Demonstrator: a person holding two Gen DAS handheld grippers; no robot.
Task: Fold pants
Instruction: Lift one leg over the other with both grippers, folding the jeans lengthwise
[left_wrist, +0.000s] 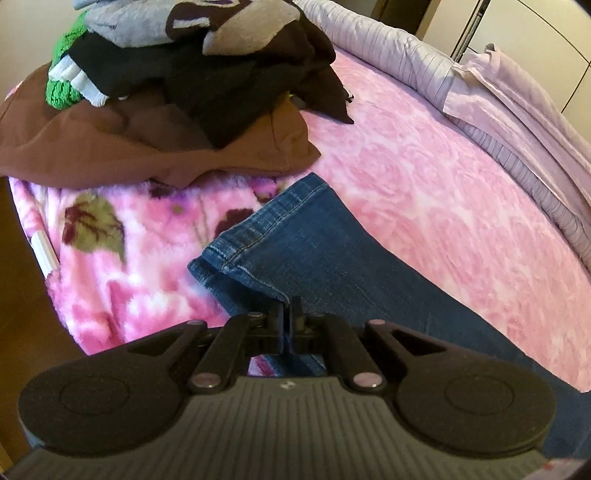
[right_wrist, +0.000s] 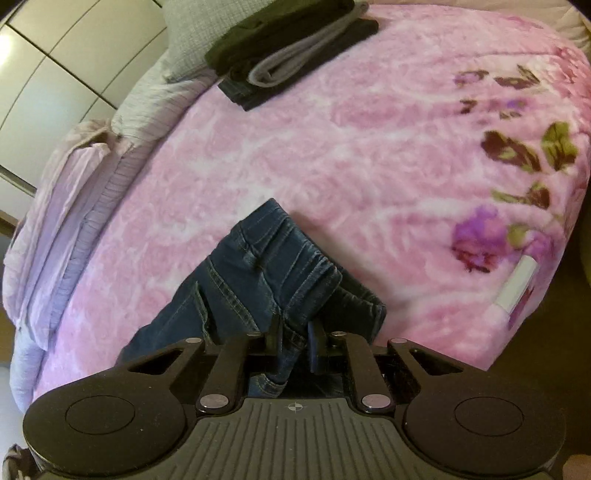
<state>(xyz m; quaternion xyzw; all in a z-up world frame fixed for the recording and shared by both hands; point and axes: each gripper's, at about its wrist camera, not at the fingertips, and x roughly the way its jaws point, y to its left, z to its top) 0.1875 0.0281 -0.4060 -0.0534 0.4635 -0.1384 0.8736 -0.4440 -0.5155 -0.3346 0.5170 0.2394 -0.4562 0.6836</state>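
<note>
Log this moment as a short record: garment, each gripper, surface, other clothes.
garment: blue jeans, spread on the bed, hem end toward the unfolded pile
left gripper: shut on the jeans near the leg hem
right gripper: shut on the jeans' waistband end
surface: pink floral blanket
unfolded pile: brown, black, grey and green clothes, beyond the hem
folded stack: dark items at the far edge of the blanket

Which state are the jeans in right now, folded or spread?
Partly folded lengthwise: at the jeans hem end, two leg hems lie stacked, pinched by the left gripper; the right gripper clamps the bunched waistband. No crosswise fold shows.
</note>
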